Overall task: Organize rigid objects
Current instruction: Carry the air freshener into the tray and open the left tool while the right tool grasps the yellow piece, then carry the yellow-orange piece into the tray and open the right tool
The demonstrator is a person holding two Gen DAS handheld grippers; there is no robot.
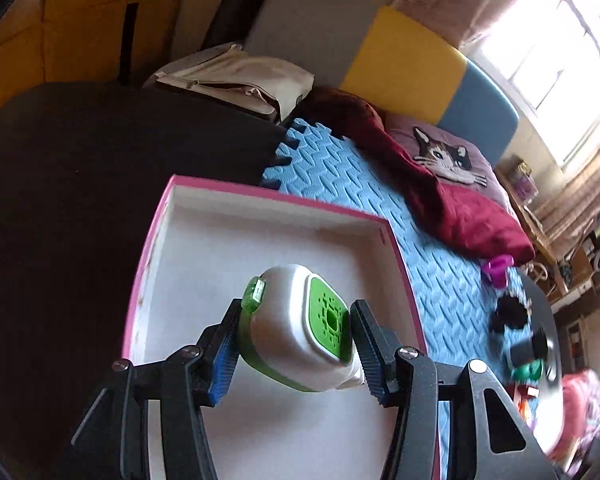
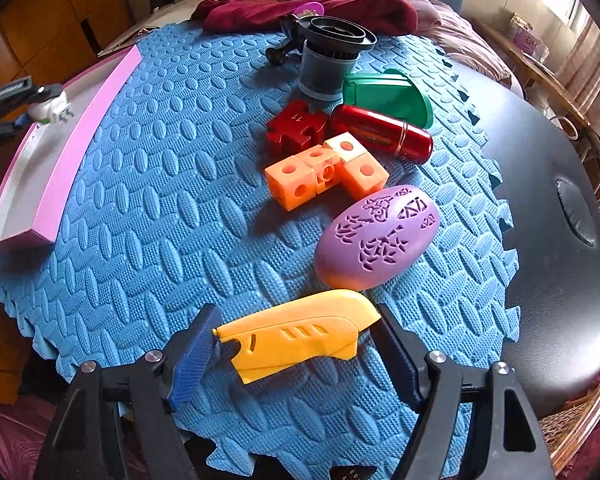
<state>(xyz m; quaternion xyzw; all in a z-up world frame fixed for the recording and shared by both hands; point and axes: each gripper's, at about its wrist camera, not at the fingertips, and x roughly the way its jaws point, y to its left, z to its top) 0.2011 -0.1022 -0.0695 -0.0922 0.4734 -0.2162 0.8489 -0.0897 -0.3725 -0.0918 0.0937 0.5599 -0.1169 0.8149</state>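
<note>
My left gripper (image 1: pixel 296 344) is shut on a white and green plug-in device (image 1: pixel 300 328) and holds it over the white inside of the pink-rimmed box (image 1: pixel 268 196). In the right wrist view the box (image 2: pixel 80 136) lies at the left edge of the blue foam mat, with the left gripper and device (image 2: pixel 52 110) above it. My right gripper (image 2: pixel 296 344) is open, its jaws on either side of a yellow plastic piece (image 2: pixel 296 332) that lies on the mat. I cannot tell whether the pads touch it.
On the mat (image 2: pixel 160 220) lie a purple egg-shaped case (image 2: pixel 376 236), orange cubes (image 2: pixel 324 170), a red puzzle piece (image 2: pixel 296 128), a red cylinder (image 2: pixel 384 130), a green container (image 2: pixel 388 96) and a dark filter cup (image 2: pixel 332 60). Red cloth (image 2: pixel 300 10) lies behind. The black table edge (image 2: pixel 560 240) is right.
</note>
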